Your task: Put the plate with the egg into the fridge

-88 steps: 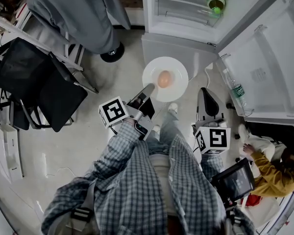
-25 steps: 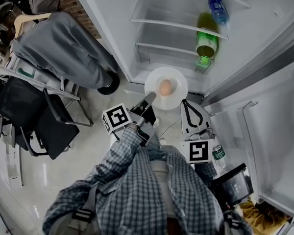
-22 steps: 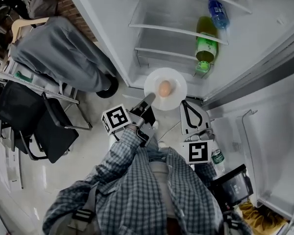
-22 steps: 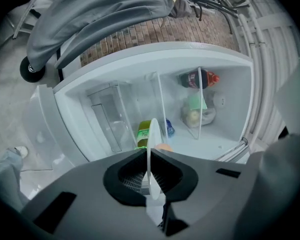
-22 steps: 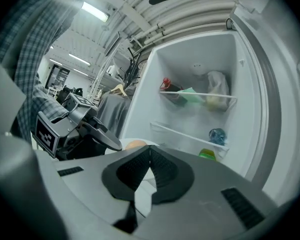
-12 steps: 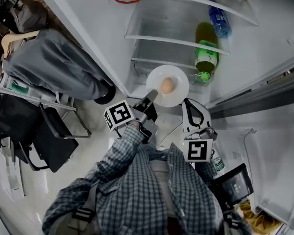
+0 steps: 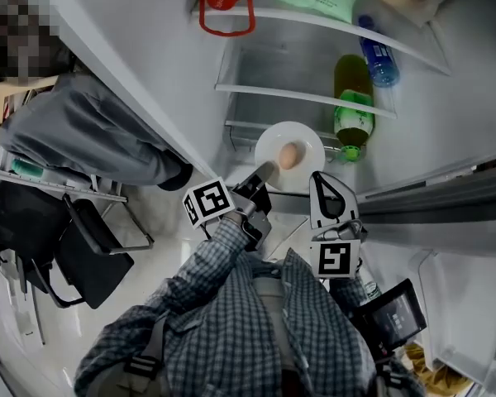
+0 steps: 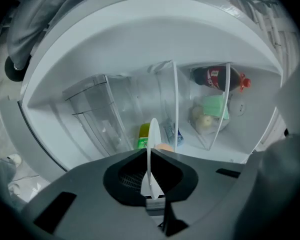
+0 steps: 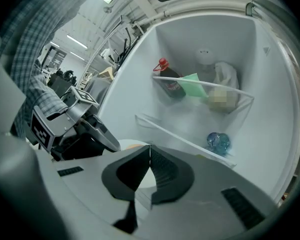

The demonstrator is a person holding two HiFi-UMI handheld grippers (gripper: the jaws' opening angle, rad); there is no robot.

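Pinching plate (image 7: pixel 311 160) edge-on: left hand-held gripper (image 7: pixel 263 174) | right hand-held gripper (image 9: pixel 149 149) pressed together | egg (image 8: pixel 165 147) mostly hidden

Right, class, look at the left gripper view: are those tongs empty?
No, the left tongs are clamped on the rim of the white plate, which shows edge-on between them.

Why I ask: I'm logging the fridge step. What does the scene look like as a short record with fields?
Left claw: shut on the plate's rim
Plate: held at the open fridge, not set down yet
Egg: lying on the plate
Right claw: shut, empty, beside the plate
Fridge: open; green bottle and blue bottle on its shelves
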